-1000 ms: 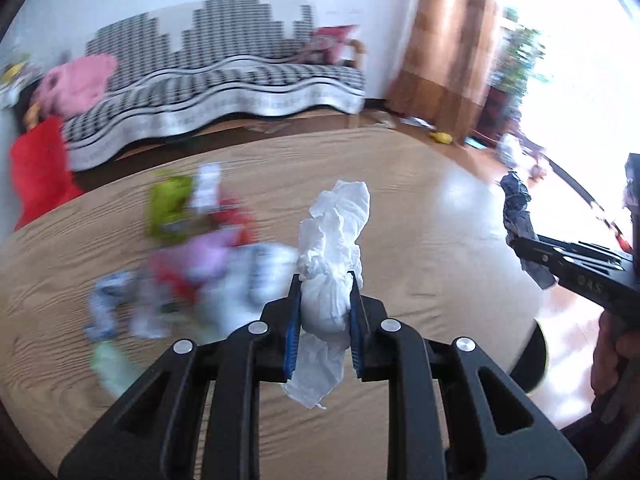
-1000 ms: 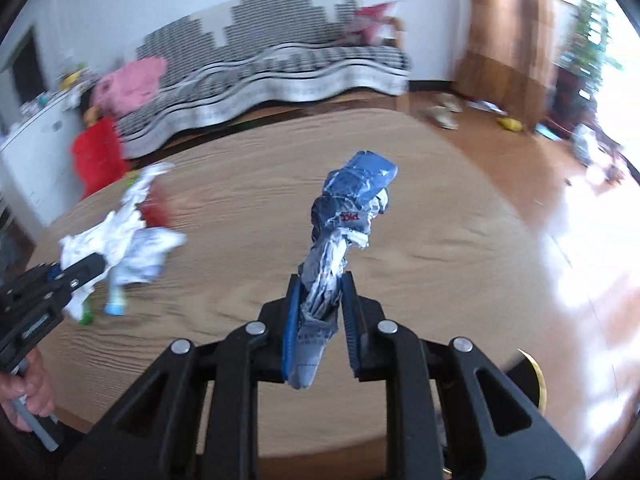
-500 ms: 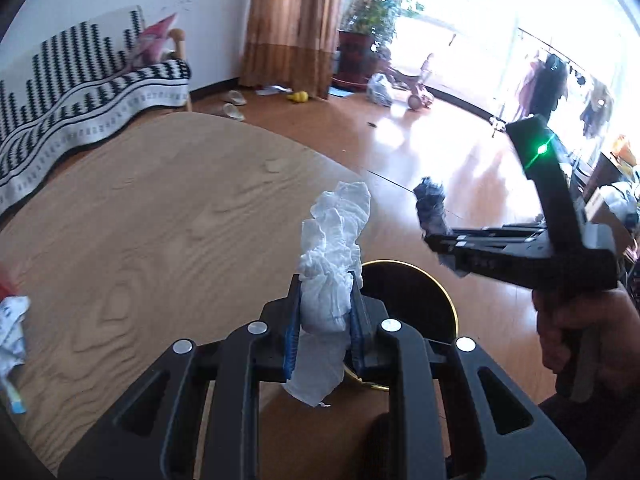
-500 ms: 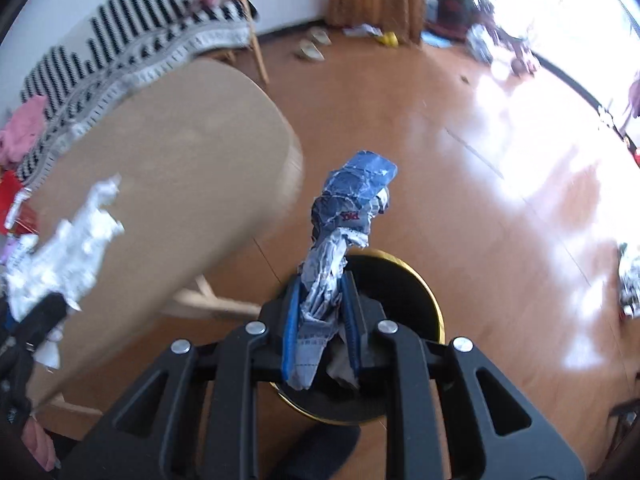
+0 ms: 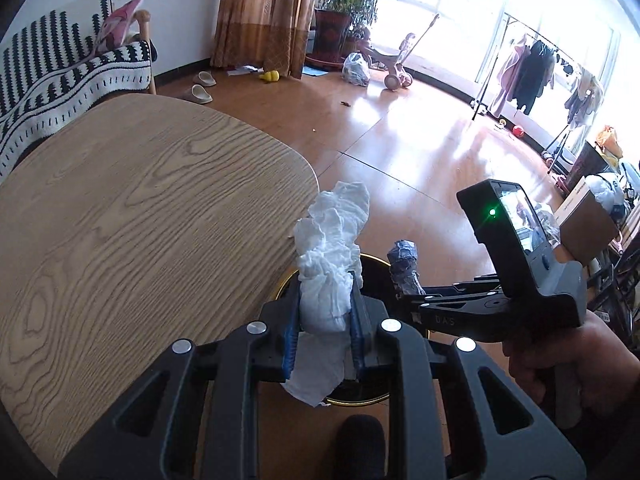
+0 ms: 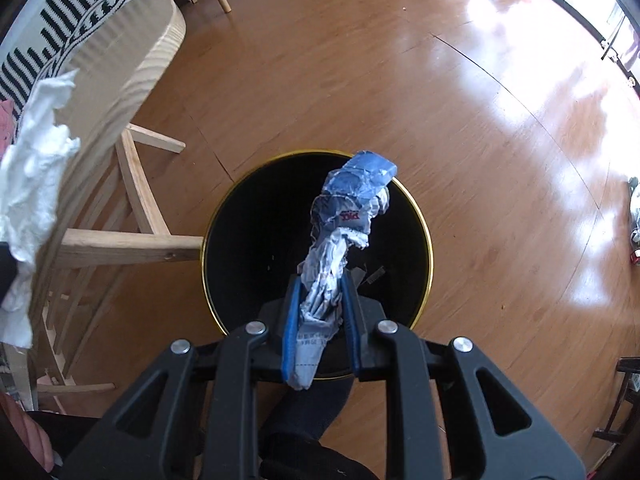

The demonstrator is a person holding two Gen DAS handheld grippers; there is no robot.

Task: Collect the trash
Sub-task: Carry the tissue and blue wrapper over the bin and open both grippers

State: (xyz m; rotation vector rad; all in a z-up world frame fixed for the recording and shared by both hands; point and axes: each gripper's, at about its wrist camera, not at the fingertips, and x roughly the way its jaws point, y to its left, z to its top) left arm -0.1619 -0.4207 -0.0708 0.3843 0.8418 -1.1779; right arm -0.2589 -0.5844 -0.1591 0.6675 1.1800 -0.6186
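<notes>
A: Wood floor (image 6: 460, 92) fills most of the right wrist view, glossy with window glare, and a black bin (image 6: 256, 216) with a gold rim stands on it beside the table (image 5: 132, 216)

B: What about the right gripper (image 6: 320, 312)?

A: Its blue-padded fingers (image 6: 289, 320) are clenched on a crumpled blue wrapper (image 6: 348, 216). Only a narrow gap is left, filled by the wrapper's twisted lower part; the loose top sticks up and forward. It hangs directly over the bin's mouth

B: And the left gripper (image 5: 325, 320)?

A: Also closed tight, pinching a white tissue (image 5: 332, 248) at its waist. The wad bulges above the fingers (image 5: 356, 320) and a flat tail droops below them. It sits past the table edge, with the bin's rim (image 5: 372, 258) showing just behind it

B: Are the two close?

A: Near, not touching. In the left view the right gripper (image 5: 404, 296) comes in from the right with its wrapper (image 5: 404, 266) just beside the tissue. From the right view the tissue (image 6: 32, 184) shows at the far left, in front of the table's legs (image 6: 132, 184)
</notes>
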